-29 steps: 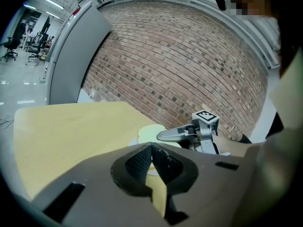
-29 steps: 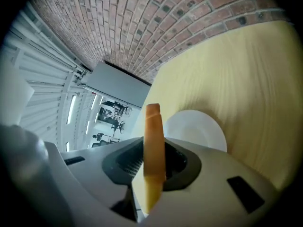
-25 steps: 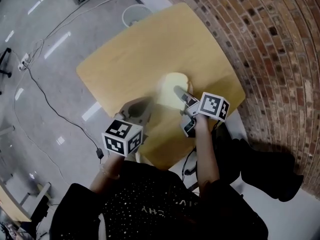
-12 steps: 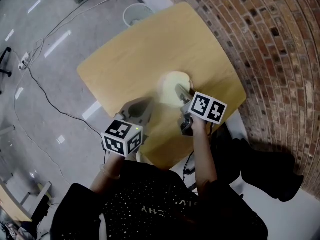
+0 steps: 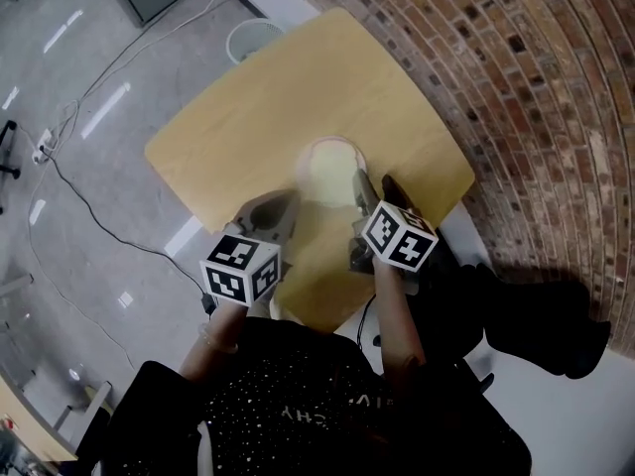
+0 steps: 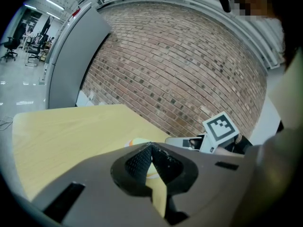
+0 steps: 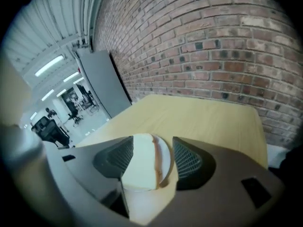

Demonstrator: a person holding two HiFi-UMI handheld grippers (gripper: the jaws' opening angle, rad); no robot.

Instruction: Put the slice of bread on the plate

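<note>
The pale slice of bread point(image 5: 332, 174) lies flat on a small white plate point(image 5: 328, 145) near the middle of the wooden table point(image 5: 248, 117). In the right gripper view the bread point(image 7: 142, 167) and the plate's rim point(image 7: 166, 162) show between the jaws. My right gripper point(image 5: 374, 187) point(image 7: 152, 142) hovers at the plate's near right edge; its jaws have just been opening and stand wide apart, pads off the bread. My left gripper point(image 5: 278, 208) point(image 6: 151, 146) rests at the table's near edge, left of the plate point(image 6: 134, 141), tips together with nothing in them.
A brick wall point(image 5: 516, 87) runs close along the table's right side. A white wastebasket point(image 5: 248, 38) stands on the floor beyond the far corner. Cables point(image 5: 89, 196) trail over the grey floor at left. A dark bag point(image 5: 541, 320) lies on the floor at right.
The right gripper has rolled, drawn back a little from the plate and opened its jaws, leaving the bread lying on the plate. The left gripper has stayed put.
</note>
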